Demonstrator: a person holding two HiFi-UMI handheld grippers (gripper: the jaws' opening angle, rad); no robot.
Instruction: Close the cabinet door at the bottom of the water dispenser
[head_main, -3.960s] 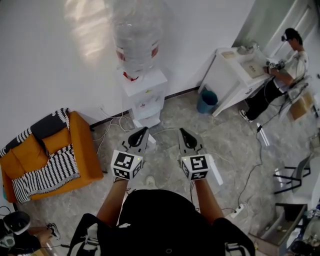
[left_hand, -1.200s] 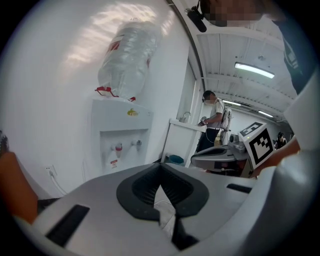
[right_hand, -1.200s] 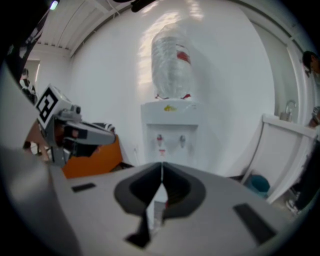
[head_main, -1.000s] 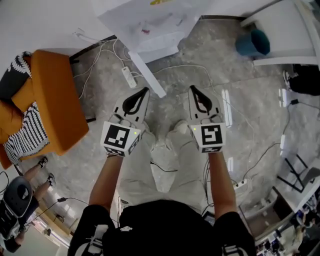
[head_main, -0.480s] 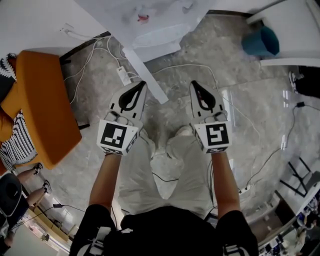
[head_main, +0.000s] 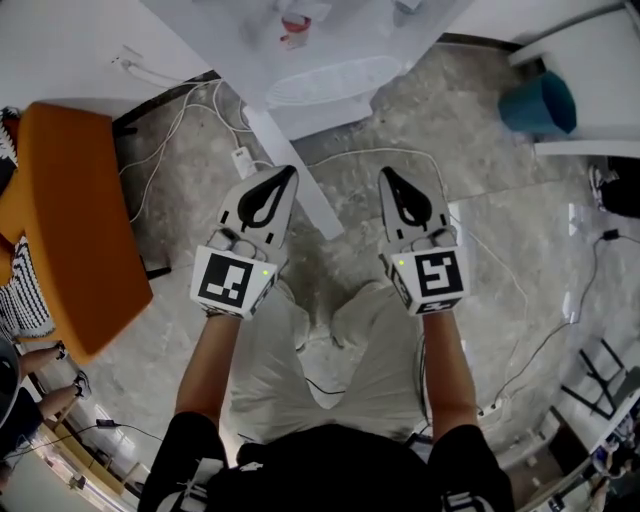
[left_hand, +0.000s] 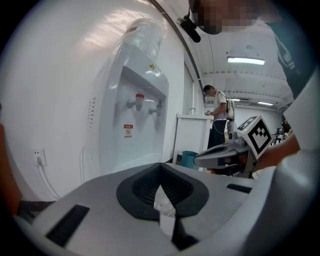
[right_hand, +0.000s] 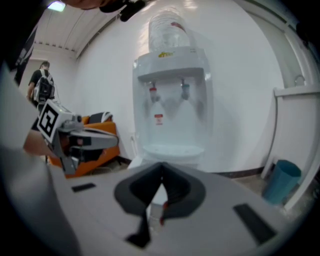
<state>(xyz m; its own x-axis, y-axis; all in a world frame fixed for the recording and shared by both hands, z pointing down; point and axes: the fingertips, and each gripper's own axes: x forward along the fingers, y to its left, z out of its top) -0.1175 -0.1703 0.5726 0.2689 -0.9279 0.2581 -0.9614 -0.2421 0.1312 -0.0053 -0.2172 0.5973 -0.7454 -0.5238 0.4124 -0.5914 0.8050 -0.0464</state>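
The white water dispenser (head_main: 310, 40) stands at the top of the head view, seen from above. Its bottom cabinet door (head_main: 318, 212) swings out as a narrow white slab toward me. My left gripper (head_main: 289, 173) is shut and empty, its tip right beside the door's edge. My right gripper (head_main: 385, 173) is shut and empty too, a little to the right of the door. In the left gripper view the dispenser (left_hand: 132, 125) fills the left side beyond the closed left gripper (left_hand: 160, 166). The right gripper view faces the dispenser (right_hand: 172, 100) straight on past the right gripper (right_hand: 161, 167), whose body hides the cabinet.
An orange sofa (head_main: 70, 220) stands at the left. A power strip (head_main: 243, 160) and white cables lie on the floor by the dispenser. A blue bin (head_main: 540, 103) and a white table (head_main: 590, 60) are at the right. A person (left_hand: 217, 107) stands far back.
Both grippers have sunk toward the floor and come nearer the dispenser's base and open door. Both have stayed shut. The head view has tipped further down.
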